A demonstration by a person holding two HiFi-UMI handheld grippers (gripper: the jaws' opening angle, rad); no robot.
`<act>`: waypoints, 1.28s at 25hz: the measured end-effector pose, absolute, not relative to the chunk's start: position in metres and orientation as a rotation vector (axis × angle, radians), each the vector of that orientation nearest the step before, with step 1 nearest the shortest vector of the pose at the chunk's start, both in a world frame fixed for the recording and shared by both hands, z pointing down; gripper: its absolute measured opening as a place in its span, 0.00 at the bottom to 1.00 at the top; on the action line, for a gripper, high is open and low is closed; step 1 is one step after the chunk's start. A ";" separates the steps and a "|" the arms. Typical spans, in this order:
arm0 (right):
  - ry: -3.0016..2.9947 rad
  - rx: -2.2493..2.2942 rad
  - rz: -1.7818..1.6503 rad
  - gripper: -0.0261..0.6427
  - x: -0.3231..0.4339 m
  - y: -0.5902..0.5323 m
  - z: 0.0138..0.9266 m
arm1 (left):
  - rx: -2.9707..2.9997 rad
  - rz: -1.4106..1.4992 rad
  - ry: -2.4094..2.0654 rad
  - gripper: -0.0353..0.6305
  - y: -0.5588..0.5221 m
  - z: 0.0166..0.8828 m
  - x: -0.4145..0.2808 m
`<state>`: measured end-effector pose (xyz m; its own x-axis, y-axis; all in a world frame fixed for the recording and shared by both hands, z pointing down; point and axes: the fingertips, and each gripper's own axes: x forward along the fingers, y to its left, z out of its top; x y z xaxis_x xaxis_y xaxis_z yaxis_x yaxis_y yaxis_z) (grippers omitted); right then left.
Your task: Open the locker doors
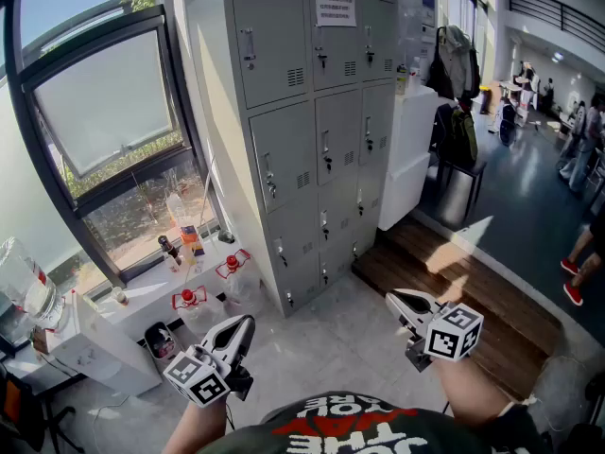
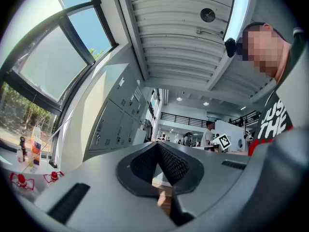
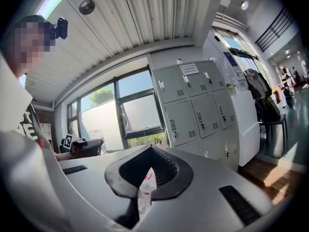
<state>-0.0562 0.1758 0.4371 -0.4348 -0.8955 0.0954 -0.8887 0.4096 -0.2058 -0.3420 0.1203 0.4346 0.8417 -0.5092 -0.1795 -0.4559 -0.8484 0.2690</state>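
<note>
Head view: the grey lockers (image 1: 312, 130) stand upright against the wall beside a large tilted window (image 1: 104, 102), every door shut, with a paper notice (image 1: 336, 8) on the top middle door. The left gripper (image 1: 246, 323) and the right gripper (image 1: 393, 299) are both low in the picture, well apart from the lockers and from each other, their tips aimed toward the locker bank. Under the window a low white counter (image 1: 132, 301) carries several bottles (image 1: 188, 300) with red caps. A strip of wooden floor (image 1: 444, 282) runs to the right of the lockers.

Left gripper view: the left gripper (image 2: 157, 145) has its jaws closed tip to tip, with nothing gripped between them. The lockers (image 2: 116, 124) show at the left, far off, doors closed.

Right gripper view: the right gripper (image 3: 150, 150) likewise has its jaws pressed together and empty. The lockers (image 3: 193, 110) stand ahead and to the right, apart from the tips, all doors shut, next to the window (image 3: 137, 112).
</note>
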 end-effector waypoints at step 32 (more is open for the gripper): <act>2.624 -1.673 -0.177 0.09 0.058 0.118 0.401 | 2.765 -0.320 -0.866 0.05 0.063 0.433 -0.220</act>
<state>0.0584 0.1175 0.4008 -0.4236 -0.9050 0.0400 -0.9022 0.4174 -0.1089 -0.2197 0.0629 0.4330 0.8020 -0.5810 -0.1387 -0.5317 -0.8002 0.2774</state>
